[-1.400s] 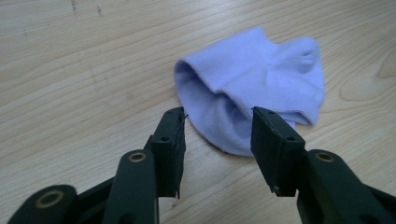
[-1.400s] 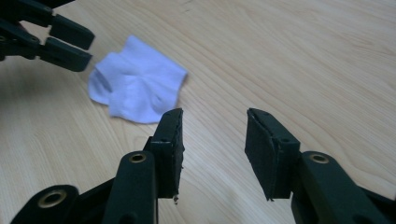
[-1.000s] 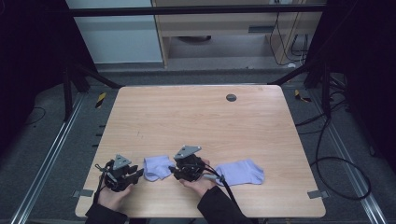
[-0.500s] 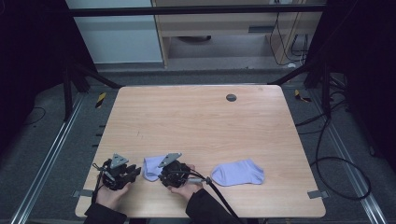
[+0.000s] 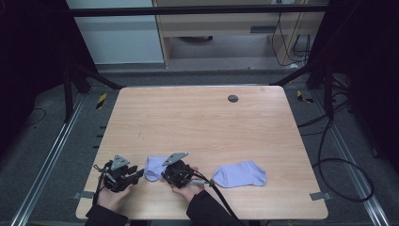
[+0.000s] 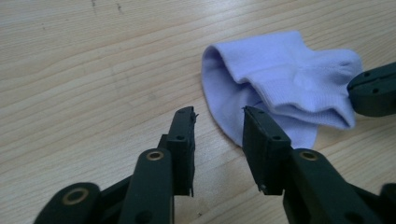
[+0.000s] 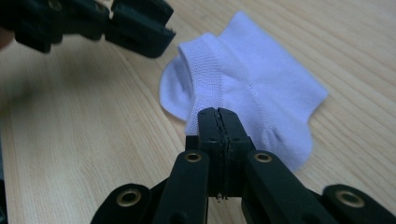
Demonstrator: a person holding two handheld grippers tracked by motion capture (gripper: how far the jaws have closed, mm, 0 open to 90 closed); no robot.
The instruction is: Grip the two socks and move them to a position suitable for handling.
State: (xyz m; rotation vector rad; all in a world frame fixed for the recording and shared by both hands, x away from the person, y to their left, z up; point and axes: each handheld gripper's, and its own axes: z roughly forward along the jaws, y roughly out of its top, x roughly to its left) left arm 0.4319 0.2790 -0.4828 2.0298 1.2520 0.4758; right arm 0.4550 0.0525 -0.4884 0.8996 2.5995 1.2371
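Near the table's (image 5: 197, 117) front edge, right gripper (image 7: 218, 114) clamping sock (image 7: 252, 88); left gripper (image 6: 218, 122) half-open, perhaps touching it; second sock (image 5: 240, 173) apart.

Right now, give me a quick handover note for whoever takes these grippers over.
Right gripper: fingers just closed, shut on the cuff of the near lilac sock.
Left gripper: fingers have just been opening, apart at that sock's edge, not gripping it.
Second lilac sock lies flat to the right on the table, untouched.
Done: cuff pinched. Left: probably left grip, then pair the socks.
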